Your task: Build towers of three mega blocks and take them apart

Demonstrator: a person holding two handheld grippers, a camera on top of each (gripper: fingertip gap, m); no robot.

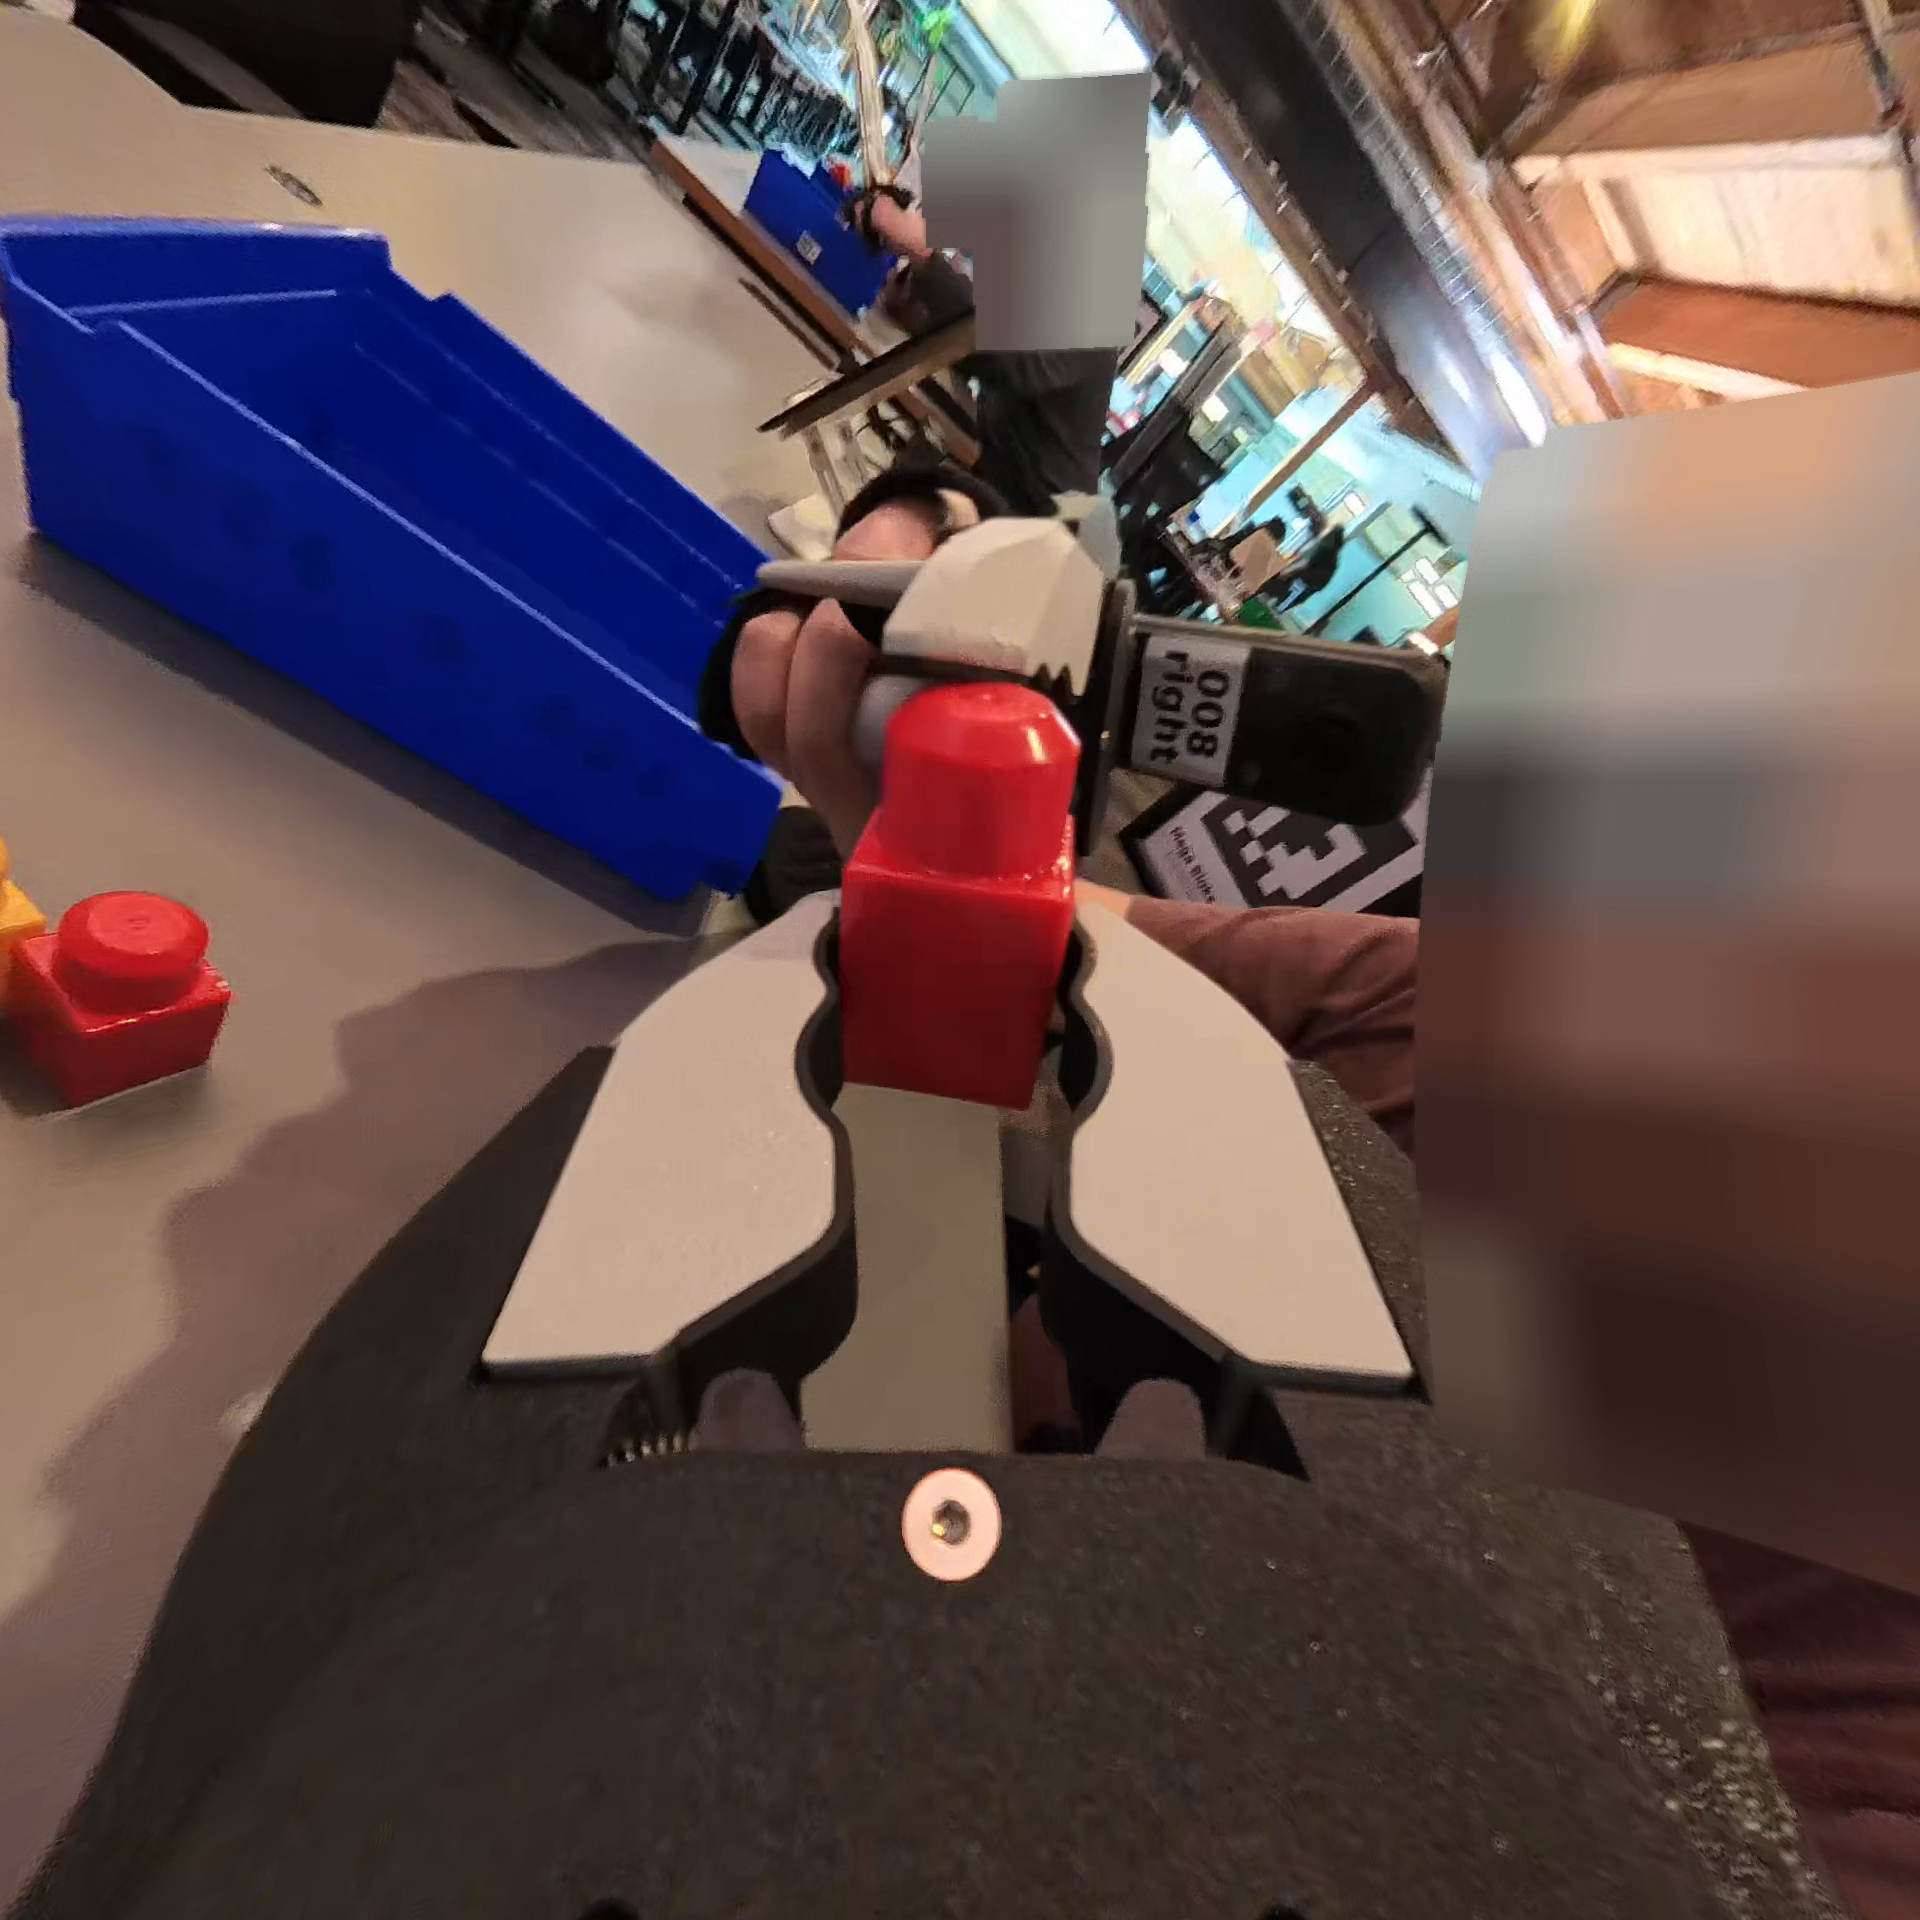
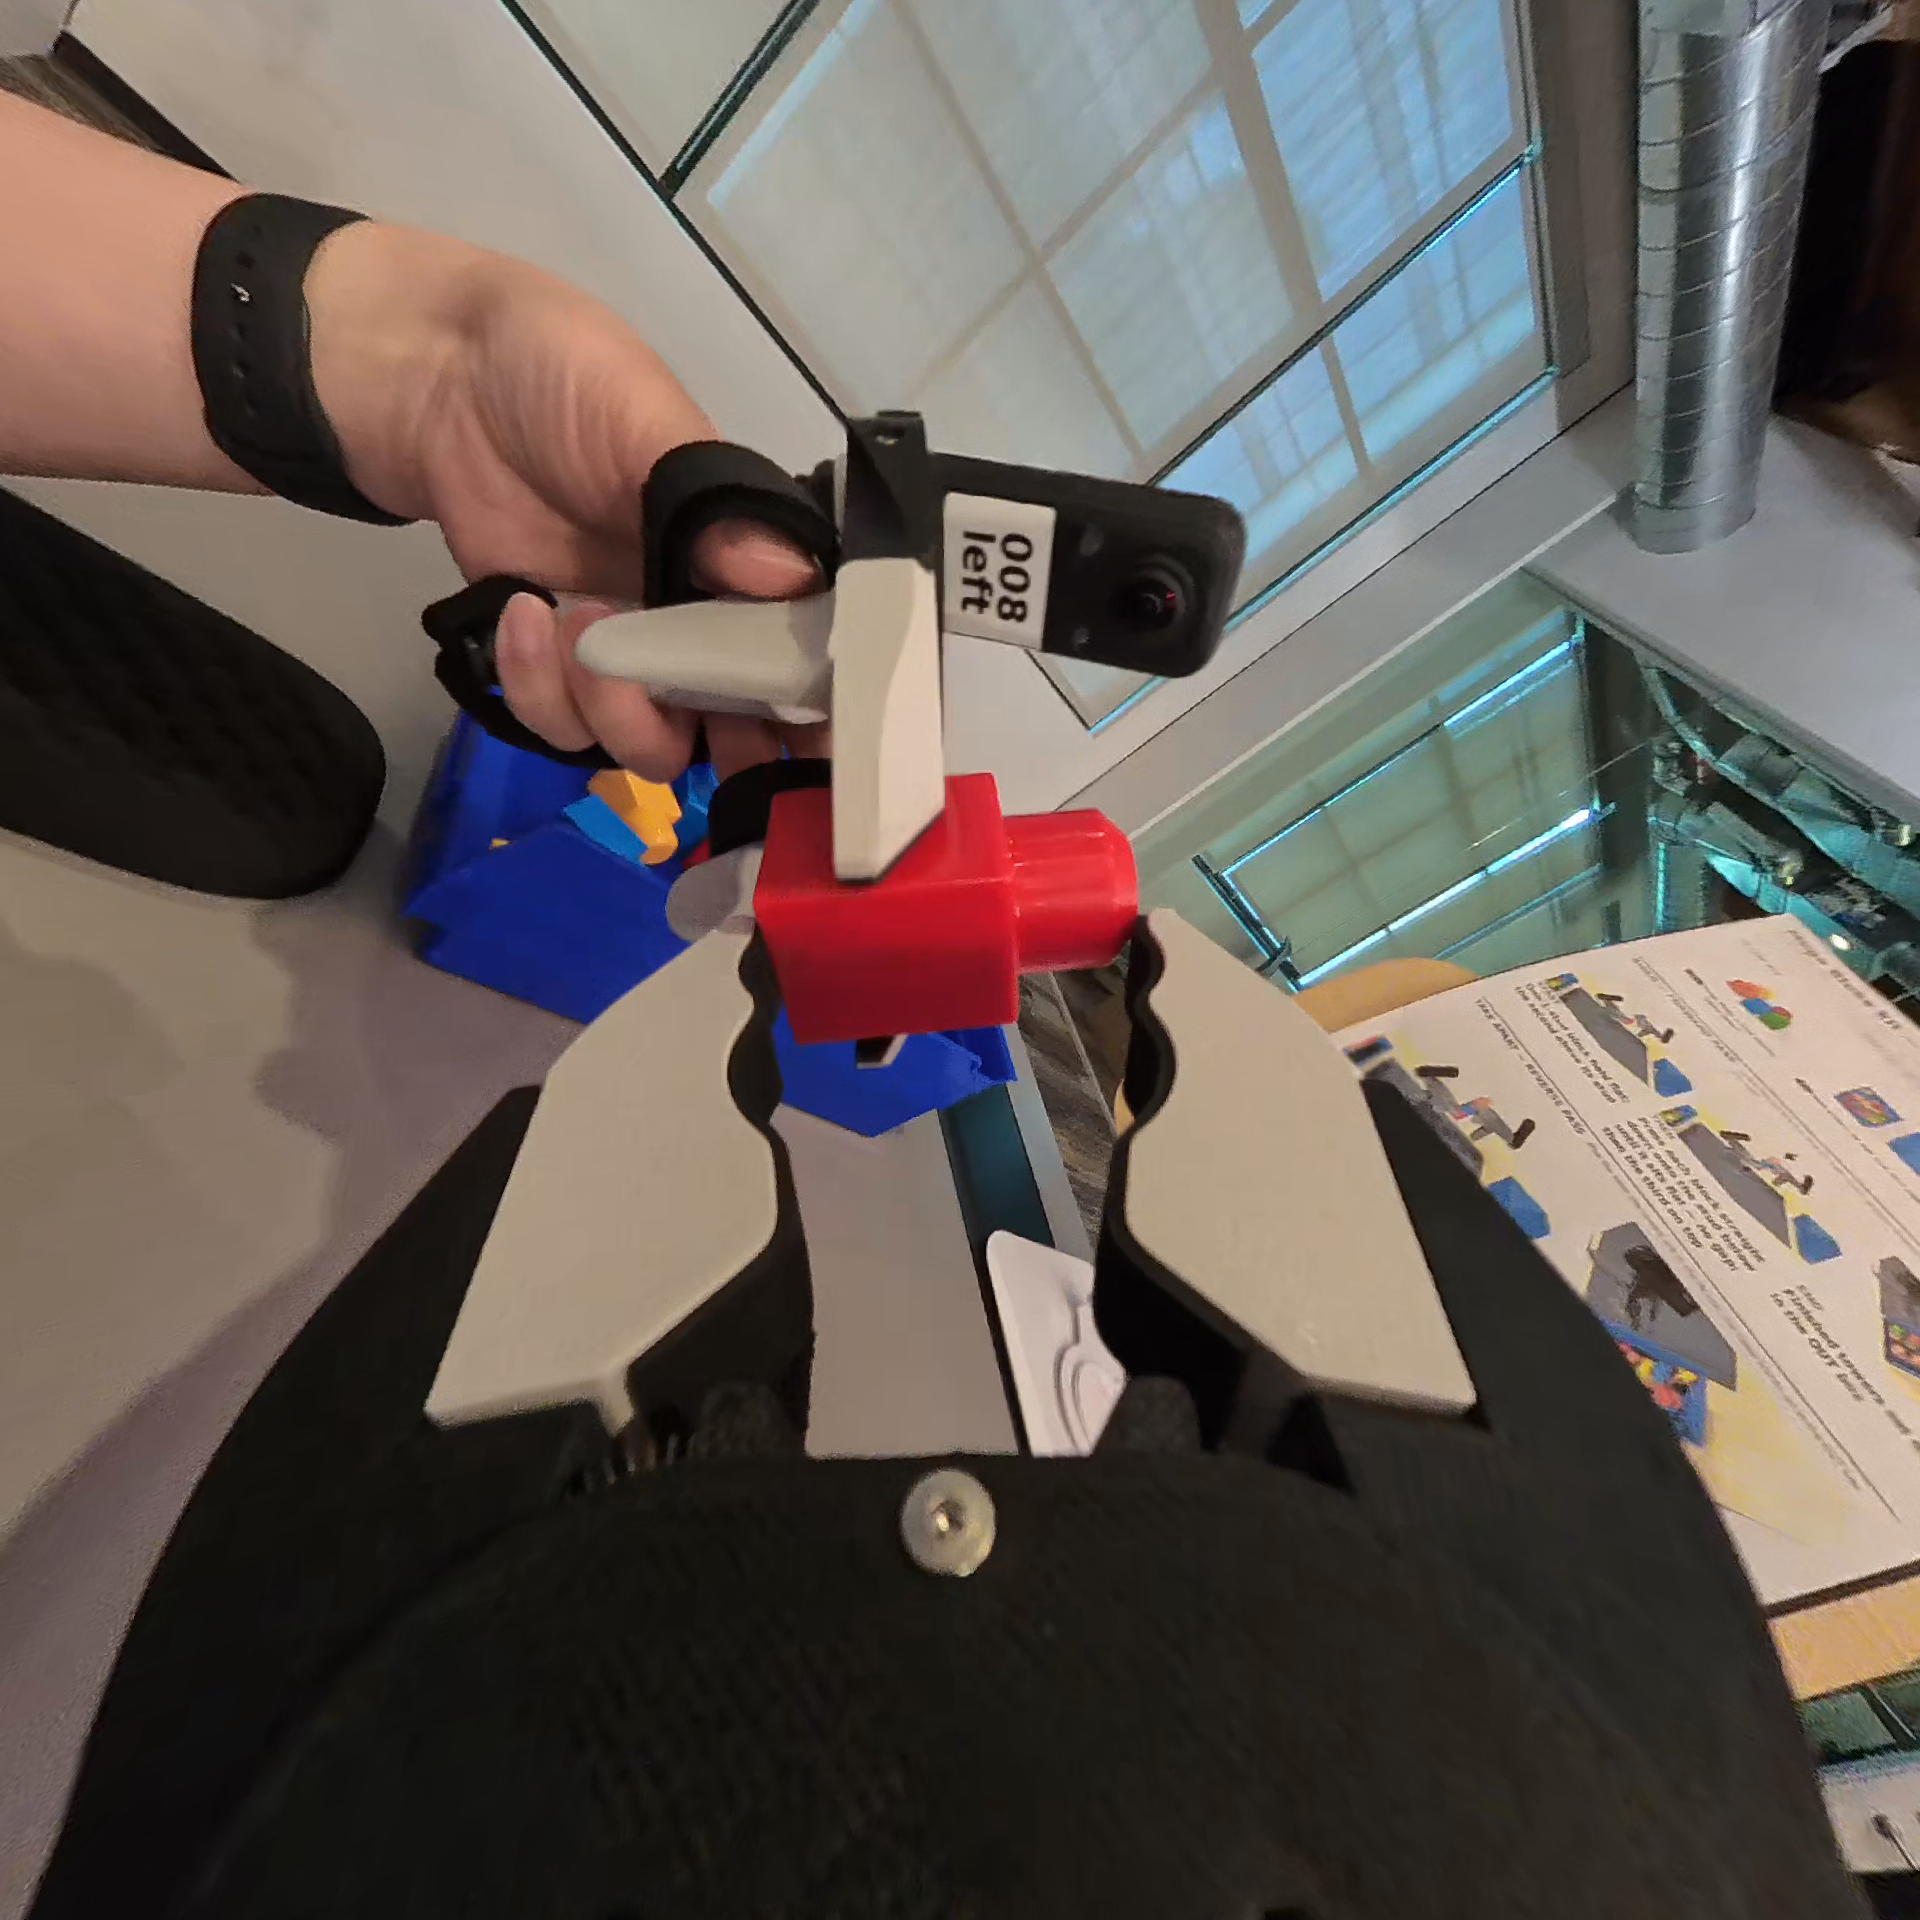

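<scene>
1. While the left wrist view is read from its left edge, a loose red block [image 1: 120,992] is seen standing stud-up on the grey table [image 1: 436,1049], with a sliver of an orange block [image 1: 12,914] touching it at the frame edge.
2. Behind these, a blue bin [image 1: 343,540] is laid on the table, its length running away toward the upper left.
3. At the centre of that view, the left gripper [image 1: 951,987] is pinched on a second red block [image 1: 951,935]: both pads are pressed against the flat sides of its body, and its stud is pointed away from the camera.
4. Just beyond the stud, the right gripper [image 1: 982,623] is seen held in a hand [image 1: 800,686], its camera body turned to the right.
5. On the right of that view, a printed marker card [image 1: 1299,852] and a dark red sleeve [image 1: 1278,977] are seen beside a blurred patch.
6. In the right wrist view, a hand [image 2: 499,436] with a black wristband [image 2: 270,353] is seen at the left, holding the left gripper [image 2: 883,831] from above.
7. Below that hand, the blue bin [image 2: 520,914] is seen with orange and blue blocks [image 2: 634,810] inside it.
8. At the centre, the same red block [image 2: 894,935] is held off the table, its stud pointed right.
9. The right gripper [image 2: 951,997] is spread wide around that block: its left pad lies at the block's base and its right pad just beside the stud, and contact cannot be told at either.
10. At the right, an illustrated instruction sheet [image 2: 1662,1195] is laid below the windows [image 2: 1195,260].
</scene>
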